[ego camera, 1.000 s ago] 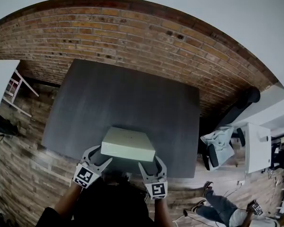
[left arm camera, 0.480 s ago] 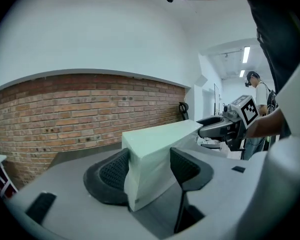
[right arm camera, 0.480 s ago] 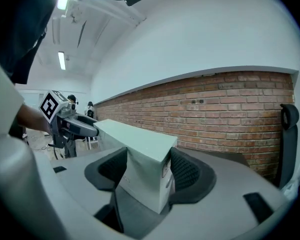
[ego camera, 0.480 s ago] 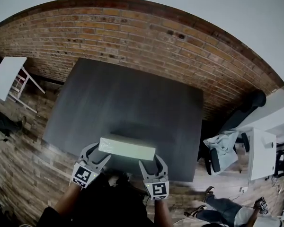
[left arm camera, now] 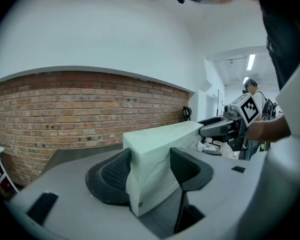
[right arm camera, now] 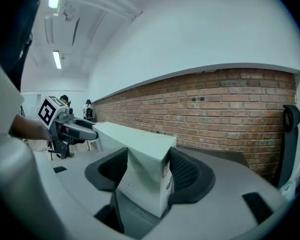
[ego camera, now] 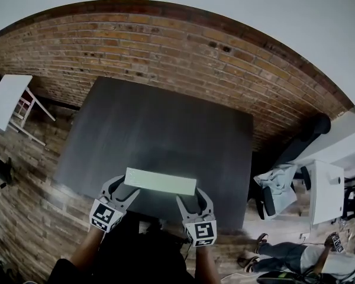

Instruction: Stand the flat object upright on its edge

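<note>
A pale green flat box [ego camera: 160, 181] is held over the near edge of the dark grey table [ego camera: 165, 123], turned so that only its long narrow side faces up in the head view. My left gripper [ego camera: 119, 189] is shut on the box's left end [left arm camera: 155, 156], pads pressed on both broad faces. My right gripper [ego camera: 192, 201] is shut on the right end [right arm camera: 142, 161] in the same way. Each gripper view shows the other gripper at the far end: the right one [left arm camera: 225, 126] and the left one [right arm camera: 70, 129]. Whether the box's lower edge touches the table is hidden.
A red brick wall [ego camera: 183, 46] runs behind the table. A small white table [ego camera: 6, 99] stands at the left. At the right are a chair with a light cloth [ego camera: 275, 185], a white desk [ego camera: 325, 191] and a person [ego camera: 307, 259] on the floor.
The box has turned from lying flat, broad face up, to standing on edge with only a narrow strip showing. Both grippers stayed shut on its ends and shifted slightly.
</note>
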{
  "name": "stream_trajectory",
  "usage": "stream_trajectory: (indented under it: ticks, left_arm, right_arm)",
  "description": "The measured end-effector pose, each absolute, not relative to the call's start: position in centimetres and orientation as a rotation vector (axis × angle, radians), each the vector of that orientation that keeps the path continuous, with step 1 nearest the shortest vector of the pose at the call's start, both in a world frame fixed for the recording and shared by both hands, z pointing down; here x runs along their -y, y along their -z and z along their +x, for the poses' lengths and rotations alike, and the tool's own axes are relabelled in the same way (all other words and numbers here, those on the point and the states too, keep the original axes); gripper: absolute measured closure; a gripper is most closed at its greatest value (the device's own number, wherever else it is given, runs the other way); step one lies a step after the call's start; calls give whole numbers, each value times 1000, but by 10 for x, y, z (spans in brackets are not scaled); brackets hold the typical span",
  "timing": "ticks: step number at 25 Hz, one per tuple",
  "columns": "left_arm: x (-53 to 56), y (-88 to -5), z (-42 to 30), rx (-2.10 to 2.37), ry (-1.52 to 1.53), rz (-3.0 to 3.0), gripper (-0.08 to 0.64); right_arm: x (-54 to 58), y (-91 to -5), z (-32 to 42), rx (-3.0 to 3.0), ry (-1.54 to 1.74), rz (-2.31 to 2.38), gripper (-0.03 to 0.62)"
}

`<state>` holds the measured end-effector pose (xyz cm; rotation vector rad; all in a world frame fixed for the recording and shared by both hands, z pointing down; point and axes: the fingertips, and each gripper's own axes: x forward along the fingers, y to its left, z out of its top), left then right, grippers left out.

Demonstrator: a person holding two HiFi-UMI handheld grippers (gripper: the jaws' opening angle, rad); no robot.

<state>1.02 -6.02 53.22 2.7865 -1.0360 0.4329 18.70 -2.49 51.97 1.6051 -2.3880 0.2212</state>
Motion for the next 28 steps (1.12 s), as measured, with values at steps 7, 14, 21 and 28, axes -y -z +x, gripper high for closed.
stream_trajectory:
  ticks: [7,14,21,28]
  left_arm:
    - [97,-533,-2,964,-451,2778,301]
    - [128,-532,-11,911,-454,2780,301]
    - [151,-538,-6,887,-475,2762,301]
    - [169,-551,-6,883,-504,2721,301]
  right_arm:
    - [55,-519,172,2335,-277,1638,316]
    - [81,-516,162,2306,-280,1676,318]
    - [102,-520,166,2283,-301,1681,319]
    - [122,-531,167,2266,-329,1667,319]
